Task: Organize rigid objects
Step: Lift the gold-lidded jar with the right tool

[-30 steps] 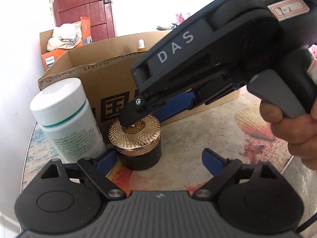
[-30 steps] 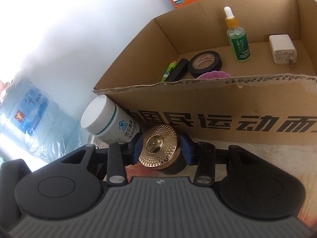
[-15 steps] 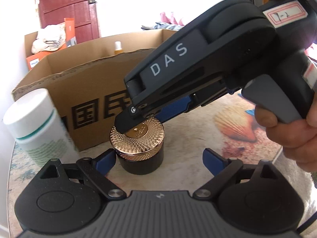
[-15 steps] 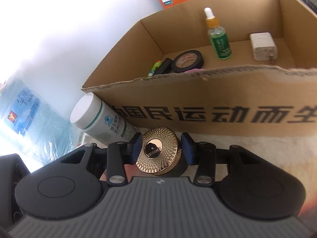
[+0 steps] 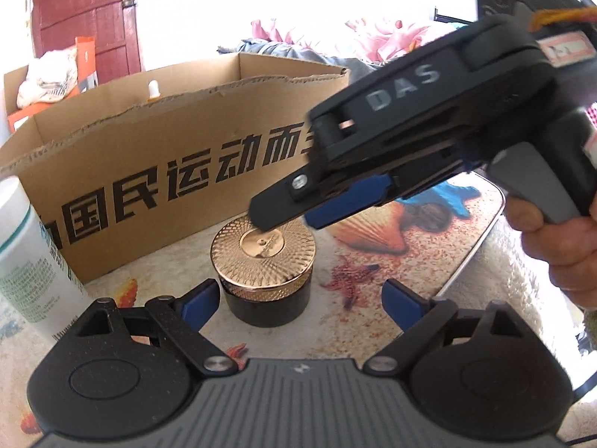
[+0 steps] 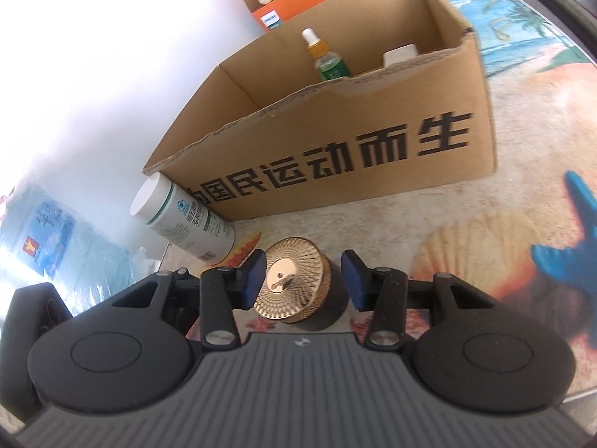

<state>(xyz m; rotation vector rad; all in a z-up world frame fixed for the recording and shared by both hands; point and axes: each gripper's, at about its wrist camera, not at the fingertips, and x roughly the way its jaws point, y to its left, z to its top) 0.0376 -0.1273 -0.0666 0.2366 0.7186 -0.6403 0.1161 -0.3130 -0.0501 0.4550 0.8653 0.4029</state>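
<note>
A dark jar with a gold patterned lid (image 5: 263, 246) stands upright on the seashell-print table in front of the cardboard box (image 5: 149, 156). My left gripper (image 5: 301, 300) is open wide just short of the jar, which sits nearer its left pad. My right gripper (image 6: 303, 278) reaches over the jar (image 6: 294, 280) from the right. Its blue pads (image 6: 253, 276) straddle the lid, with a gap showing on the right side. A white bottle with a green band (image 6: 183, 216) stands left of the jar against the box.
Inside the box (image 6: 335, 149) stand a green dropper bottle (image 6: 328, 59) and a white charger (image 6: 401, 54). A blue water jug (image 6: 48, 239) sits off the table's left. An orange box (image 6: 294, 0) is behind. The table's rim (image 5: 481, 239) curves at right, near a hand (image 5: 559, 246).
The jar, between the right gripper's pads, has slid right along the box, away from the white bottle. Those pads have spread off the lid. The left gripper followed to the right.
</note>
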